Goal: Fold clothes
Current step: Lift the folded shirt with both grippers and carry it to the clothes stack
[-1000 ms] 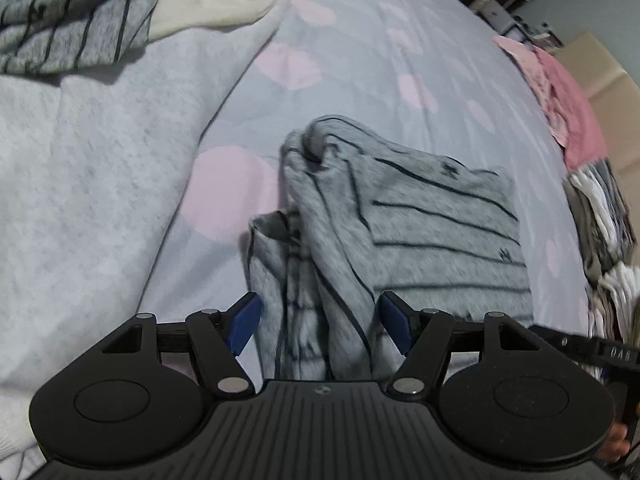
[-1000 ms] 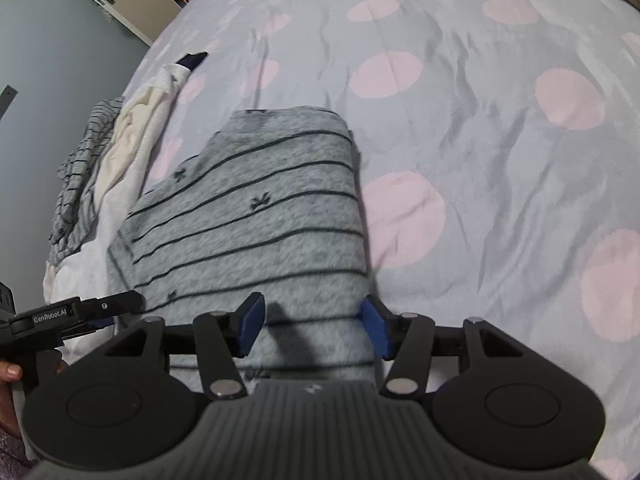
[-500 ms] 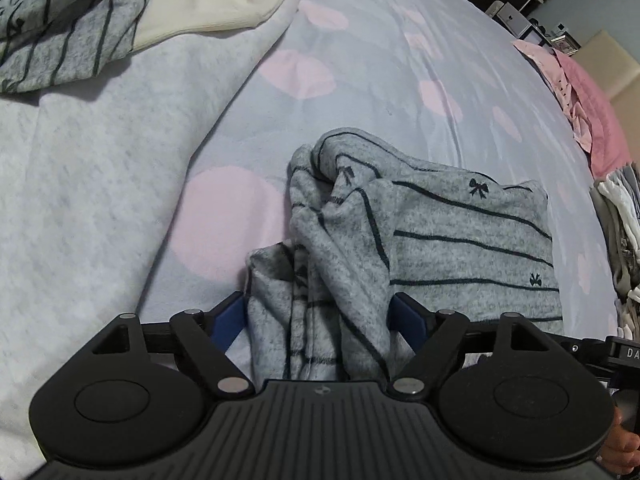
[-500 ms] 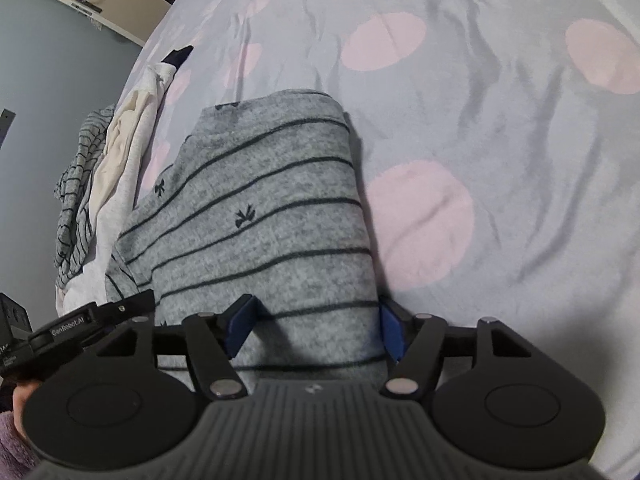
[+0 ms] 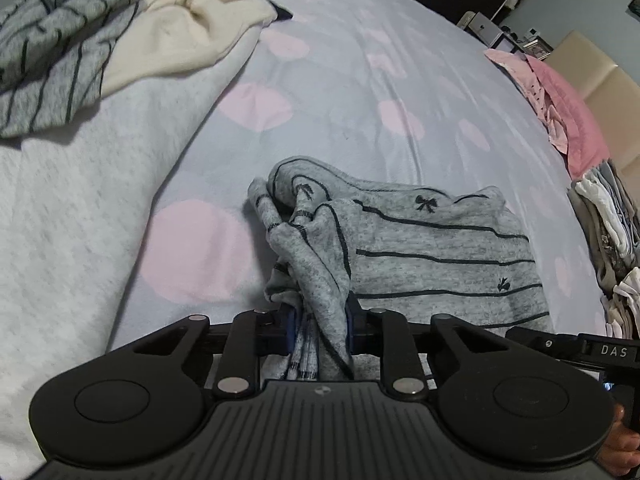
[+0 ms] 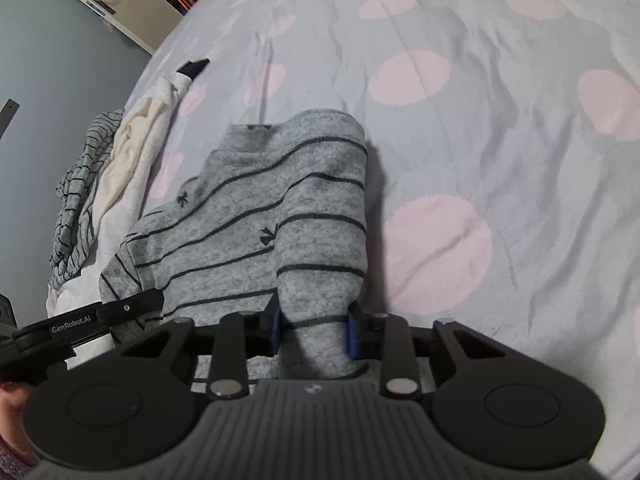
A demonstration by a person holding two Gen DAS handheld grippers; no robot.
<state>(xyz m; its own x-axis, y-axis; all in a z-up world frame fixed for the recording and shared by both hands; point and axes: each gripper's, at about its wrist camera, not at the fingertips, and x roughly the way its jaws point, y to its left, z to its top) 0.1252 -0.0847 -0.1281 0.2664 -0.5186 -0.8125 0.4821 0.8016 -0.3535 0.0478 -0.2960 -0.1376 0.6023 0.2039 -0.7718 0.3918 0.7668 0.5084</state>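
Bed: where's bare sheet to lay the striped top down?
Free: open sheet right of the striped top, and the stretch beyond it toward the far edge. Crowded: unfolded pile on the left; folded stacks and pink clothes along the right edge. Both claws, left and right, grip the top.

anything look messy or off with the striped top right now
Yes: the grey striped top is bunched into a crumpled ridge on its left side by the left gripper, while the side the right gripper grips lies smoother.

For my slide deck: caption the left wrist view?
Left gripper shut on bunched grey striped top lying on a pink-dotted bedsheet.
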